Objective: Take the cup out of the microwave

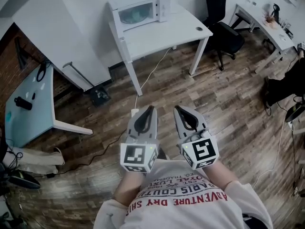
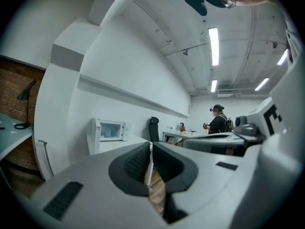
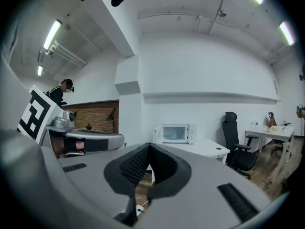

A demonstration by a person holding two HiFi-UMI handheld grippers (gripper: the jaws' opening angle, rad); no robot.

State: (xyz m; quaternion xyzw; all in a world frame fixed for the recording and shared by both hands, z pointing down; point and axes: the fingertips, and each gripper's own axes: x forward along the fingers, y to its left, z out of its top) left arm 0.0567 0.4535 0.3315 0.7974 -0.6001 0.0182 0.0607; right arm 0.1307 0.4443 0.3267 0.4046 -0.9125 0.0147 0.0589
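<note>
A white microwave (image 1: 140, 12) stands at the far left end of a white table (image 1: 162, 35), its glass door closed. It also shows as the microwave (image 2: 110, 130) in the left gripper view and as the microwave (image 3: 175, 133) in the right gripper view. No cup can be made out behind the tinted door. My left gripper (image 1: 151, 108) and right gripper (image 1: 177, 108) are held side by side close to my chest, well short of the table, pointing toward it. Both are shut with nothing between their pads, seen again as the left gripper (image 2: 150, 147) and right gripper (image 3: 149, 147).
Wooden floor lies between me and the table, crossed by a white cable to a power strip (image 1: 135, 112). A black office chair (image 1: 221, 18) stands right of the table, with another desk (image 1: 264, 25) beyond. A glass desk (image 1: 28, 104) is at the left. A person (image 2: 218, 120) stands far off.
</note>
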